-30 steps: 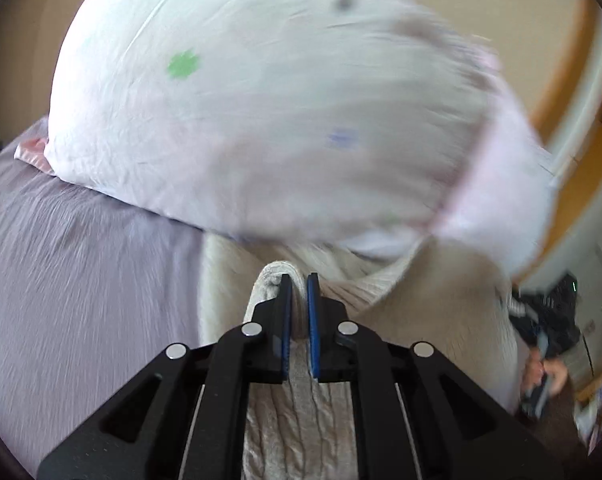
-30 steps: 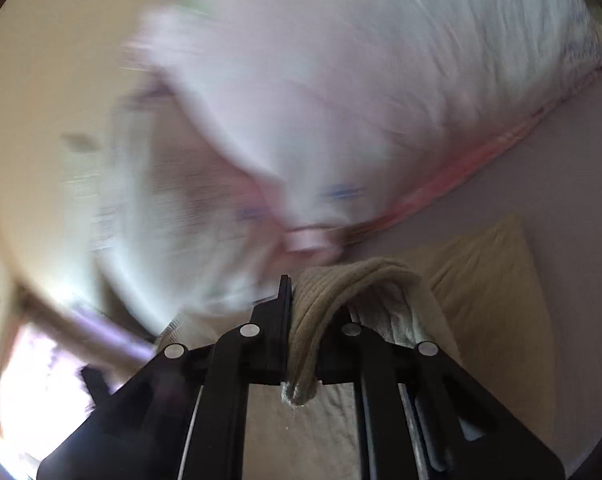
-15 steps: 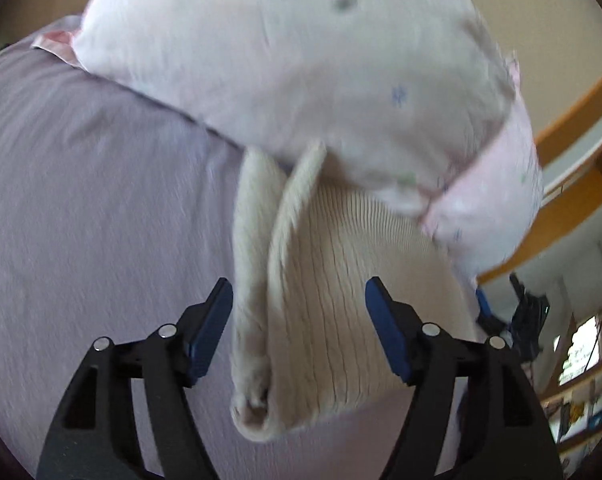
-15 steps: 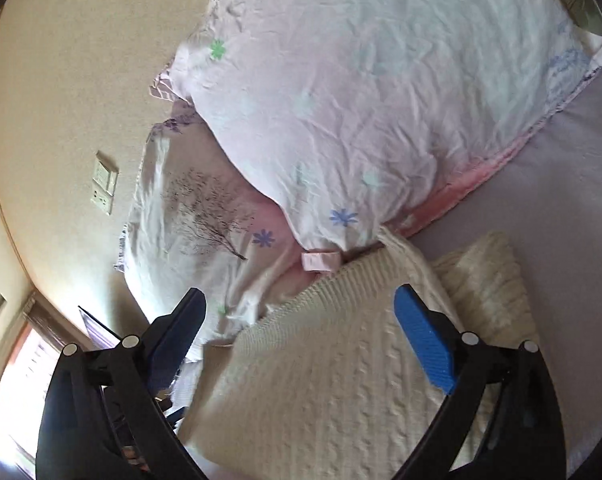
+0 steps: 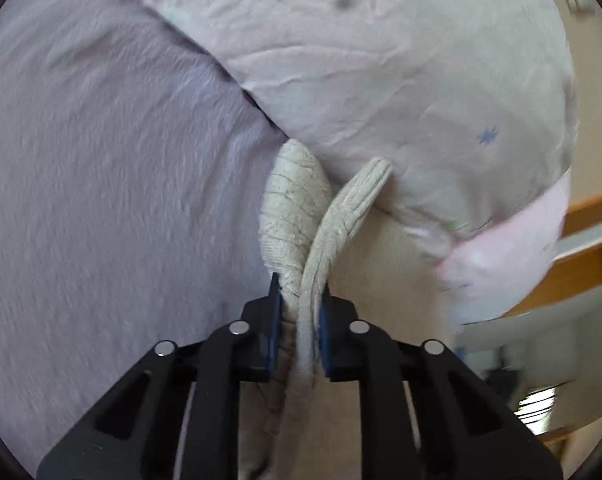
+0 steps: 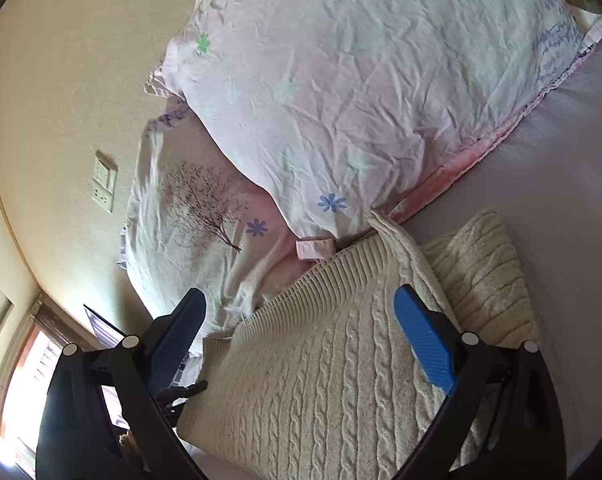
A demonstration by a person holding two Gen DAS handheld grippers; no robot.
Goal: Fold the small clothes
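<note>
A cream cable-knit sweater (image 6: 321, 380) lies folded on the lilac bed sheet (image 6: 573, 208), its far edge against the pillows. My right gripper (image 6: 301, 328) is open and empty, hovering just above the sweater with a blue pad on each side. In the left wrist view my left gripper (image 5: 299, 300) is shut on the sweater's folded edge (image 5: 297, 216), with two knit layers pinched between the blue pads (image 5: 275, 308). The rest of the sweater is hidden under the left gripper.
A white flowered pillow (image 6: 361, 80) lies right behind the sweater, with a second tree-print pillow (image 6: 197, 216) beside it. The pillow (image 5: 401, 80) fills the top of the left view. A beige wall with a socket (image 6: 103, 186) stands behind. Wooden furniture (image 5: 589, 224) stands at the right.
One second ago both grippers were shut on the sweater. Both then opened. Now the left gripper has shut again on the sweater's folded edge; the right gripper stays open.
</note>
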